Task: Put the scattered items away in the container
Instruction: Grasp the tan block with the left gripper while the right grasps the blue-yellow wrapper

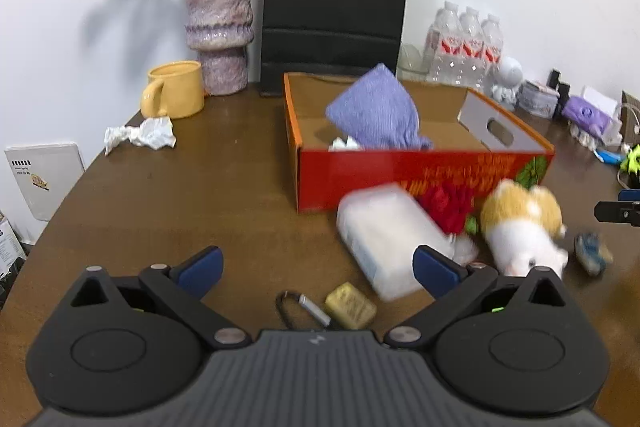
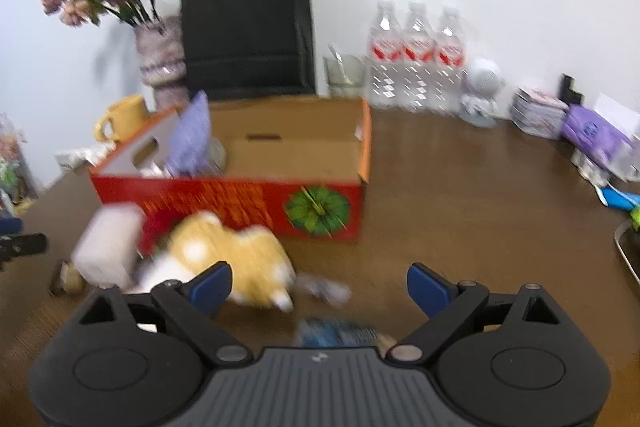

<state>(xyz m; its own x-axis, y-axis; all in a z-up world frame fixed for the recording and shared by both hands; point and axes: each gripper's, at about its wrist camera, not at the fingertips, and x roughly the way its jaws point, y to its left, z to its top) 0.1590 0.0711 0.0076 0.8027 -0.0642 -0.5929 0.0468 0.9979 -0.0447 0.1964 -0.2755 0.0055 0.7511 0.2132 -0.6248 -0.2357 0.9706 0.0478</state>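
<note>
My brown wooden tabletop (image 1: 224, 187) carries a red cardboard box (image 1: 400, 175) at centre. Before it lie a white tissue pack (image 1: 384, 235), an orange-and-white plush toy (image 1: 520, 223), a small yellow block (image 1: 350, 305) and a black carabiner (image 1: 292, 309). Crumpled paper (image 1: 140, 135), a yellow mug (image 1: 174, 89), a vase (image 1: 220, 31), a black bag (image 1: 332, 7) and water bottles (image 1: 464, 43) line the back.

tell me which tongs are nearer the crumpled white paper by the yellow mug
Left. The left tongs face the crumpled paper across bare table; the right tongs sit beyond the red box, farther away.
</note>
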